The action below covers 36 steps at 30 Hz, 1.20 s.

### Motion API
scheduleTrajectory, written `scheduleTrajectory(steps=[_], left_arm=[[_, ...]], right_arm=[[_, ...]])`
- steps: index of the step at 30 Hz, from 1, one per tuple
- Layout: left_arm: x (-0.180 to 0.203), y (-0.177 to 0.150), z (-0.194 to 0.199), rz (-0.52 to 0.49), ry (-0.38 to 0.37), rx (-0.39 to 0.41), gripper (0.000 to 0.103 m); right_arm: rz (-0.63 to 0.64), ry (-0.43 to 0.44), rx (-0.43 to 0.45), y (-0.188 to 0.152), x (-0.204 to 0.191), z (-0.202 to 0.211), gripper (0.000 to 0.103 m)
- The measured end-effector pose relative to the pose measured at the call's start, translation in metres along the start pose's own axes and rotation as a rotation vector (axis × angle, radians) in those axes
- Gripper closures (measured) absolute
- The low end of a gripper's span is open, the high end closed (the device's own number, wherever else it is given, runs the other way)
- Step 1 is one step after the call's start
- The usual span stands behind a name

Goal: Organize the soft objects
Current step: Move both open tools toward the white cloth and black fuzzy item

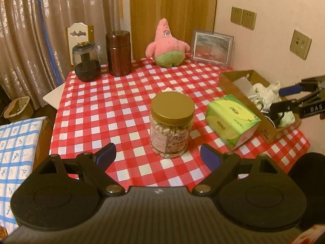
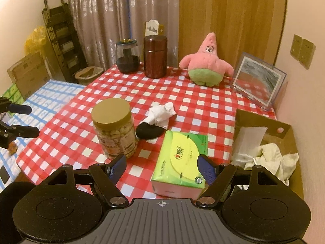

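Beside the tissue pack (image 2: 180, 162), cardboard box (image 2: 292, 142) holds white cloths (image 2: 272, 158) — crumpled.

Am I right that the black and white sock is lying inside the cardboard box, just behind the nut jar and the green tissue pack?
Not quite: the right wrist view shows the black and white sock lying on the checked tablecloth, not inside the cardboard box. It does lie just behind the nut jar and green tissue pack.
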<state>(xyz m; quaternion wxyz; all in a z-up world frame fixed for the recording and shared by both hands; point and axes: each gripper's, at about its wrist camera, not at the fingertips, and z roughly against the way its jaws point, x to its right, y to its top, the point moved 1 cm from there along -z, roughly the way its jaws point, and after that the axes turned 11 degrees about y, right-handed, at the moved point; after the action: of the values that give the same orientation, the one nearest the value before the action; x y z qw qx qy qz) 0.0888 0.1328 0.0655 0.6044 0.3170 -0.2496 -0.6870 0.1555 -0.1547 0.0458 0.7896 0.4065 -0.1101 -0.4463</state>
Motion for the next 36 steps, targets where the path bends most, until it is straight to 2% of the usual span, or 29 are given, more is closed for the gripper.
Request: scheduleTrajectory(steps=[13,24,31,36], left_arm=[[-0.014,0.022,-0.058,-0.108,-0.055,-0.048,0.015],[-0.035,0.066,-0.104,-0.275,-0.177,-0.011,0.015],[-0.05,0.093,-0.14,-0.391,-0.134,0.007,0.015],[-0.062,0.102,-0.17,-0.436,-0.159,0.01,0.016]], right_arm=[[0.126,0.044,-0.099,0.031,0.044,-0.053,0.027],[0.26,0.101,-0.151,0.06,0.082,-0.097,0.027],[0.347,0.152,-0.183,0.073,0.087,-0.129,0.027],[0.396,0.171,-0.202,0.079,0.093,-0.155,0.027]])
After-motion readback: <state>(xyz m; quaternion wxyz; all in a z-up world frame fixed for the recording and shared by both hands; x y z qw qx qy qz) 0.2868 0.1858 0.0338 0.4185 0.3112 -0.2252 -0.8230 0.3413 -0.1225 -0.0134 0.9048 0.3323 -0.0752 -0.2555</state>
